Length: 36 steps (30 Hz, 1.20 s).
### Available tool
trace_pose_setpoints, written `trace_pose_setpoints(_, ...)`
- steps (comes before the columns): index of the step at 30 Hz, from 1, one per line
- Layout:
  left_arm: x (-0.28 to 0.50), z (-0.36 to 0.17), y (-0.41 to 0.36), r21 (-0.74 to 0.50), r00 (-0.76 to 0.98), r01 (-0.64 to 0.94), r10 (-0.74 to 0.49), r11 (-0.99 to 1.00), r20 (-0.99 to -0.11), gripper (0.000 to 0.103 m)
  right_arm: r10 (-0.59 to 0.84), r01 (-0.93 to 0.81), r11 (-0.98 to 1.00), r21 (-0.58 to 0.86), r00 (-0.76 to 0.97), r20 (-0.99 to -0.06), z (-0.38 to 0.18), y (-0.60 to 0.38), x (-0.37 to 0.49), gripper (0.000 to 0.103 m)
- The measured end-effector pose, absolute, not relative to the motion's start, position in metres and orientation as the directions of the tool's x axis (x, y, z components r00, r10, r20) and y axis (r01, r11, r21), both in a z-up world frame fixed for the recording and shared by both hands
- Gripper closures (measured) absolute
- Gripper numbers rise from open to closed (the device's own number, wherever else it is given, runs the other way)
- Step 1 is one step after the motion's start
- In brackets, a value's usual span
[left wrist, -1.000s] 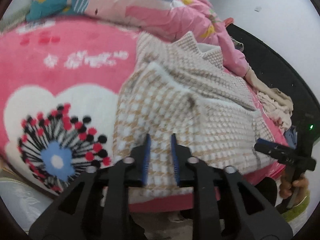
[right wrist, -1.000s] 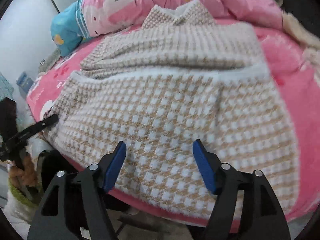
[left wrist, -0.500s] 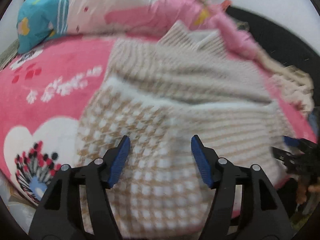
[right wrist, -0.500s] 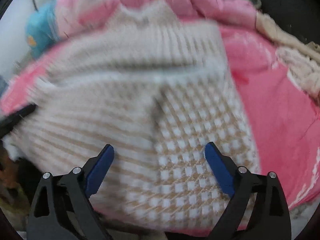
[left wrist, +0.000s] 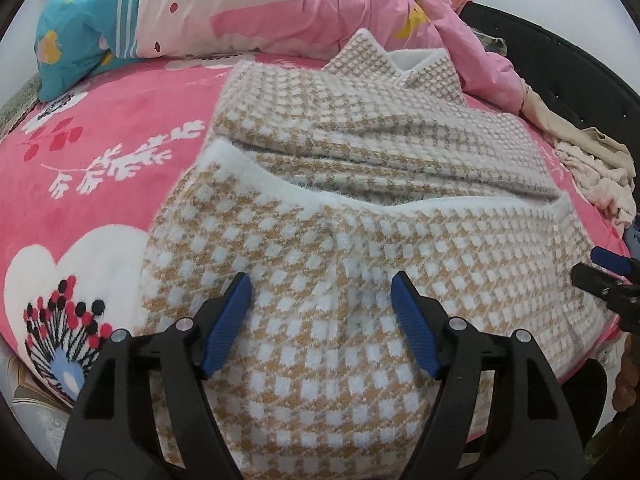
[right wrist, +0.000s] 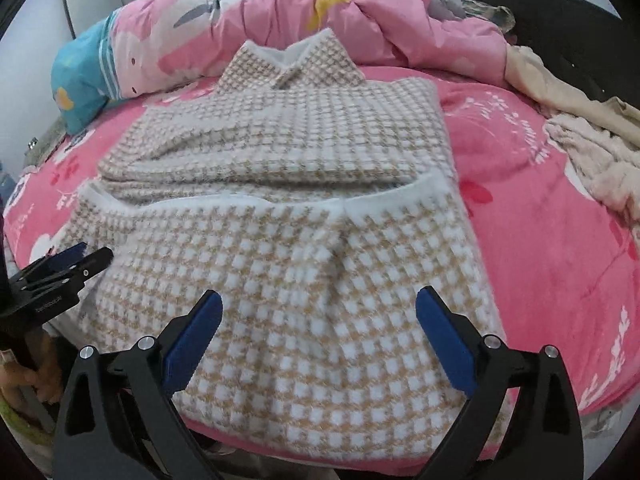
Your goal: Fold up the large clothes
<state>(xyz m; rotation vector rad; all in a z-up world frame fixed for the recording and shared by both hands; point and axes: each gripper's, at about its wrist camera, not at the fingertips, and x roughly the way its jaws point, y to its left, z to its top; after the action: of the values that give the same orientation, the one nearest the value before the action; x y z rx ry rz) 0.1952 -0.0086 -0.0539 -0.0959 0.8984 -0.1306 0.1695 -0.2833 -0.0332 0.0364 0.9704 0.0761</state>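
Observation:
A beige and white checked knit garment (left wrist: 360,208) lies on the pink bed, collar at the far end. Its near part is folded up over the body, with a white hem edge running across the middle. It also shows in the right wrist view (right wrist: 296,208). My left gripper (left wrist: 320,312) is open and empty, just above the garment's near left part. My right gripper (right wrist: 318,332) is open and empty, above the near right part. Each gripper shows at the edge of the other's view: the right gripper (left wrist: 608,276) and the left gripper (right wrist: 68,264).
A pink blanket (left wrist: 88,184) with a heart and flower print covers the bed. A pink quilt (left wrist: 280,4) and a blue pillow (left wrist: 76,36) lie at the far end. Cream clothes (right wrist: 592,152) are piled on the right, by a black headboard (right wrist: 560,8).
My left gripper opened from nearly shut and swung right over the garment. My right gripper moved right along the near edge and stayed open. The fold lies as before.

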Motion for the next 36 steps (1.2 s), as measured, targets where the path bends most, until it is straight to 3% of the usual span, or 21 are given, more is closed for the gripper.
trace_pose_setpoints(6, 0.197, -0.055, -0.01, -0.159, 0.605, 0.072, -0.17, 0.985, -0.777, 0.025, 0.121, -0.036, 0.992, 0.12, 0.509, -0.852, -0.06, -0.287, 0.175, 0.006)
trace_pose_setpoints(36, 0.199, -0.055, -0.011, -0.177, 0.598, 0.078, -0.188, 0.981, -0.779, 0.019, 0.119, -0.031, 0.992, 0.12, 0.497, -0.86, -0.062, -0.287, 0.177, 0.006)
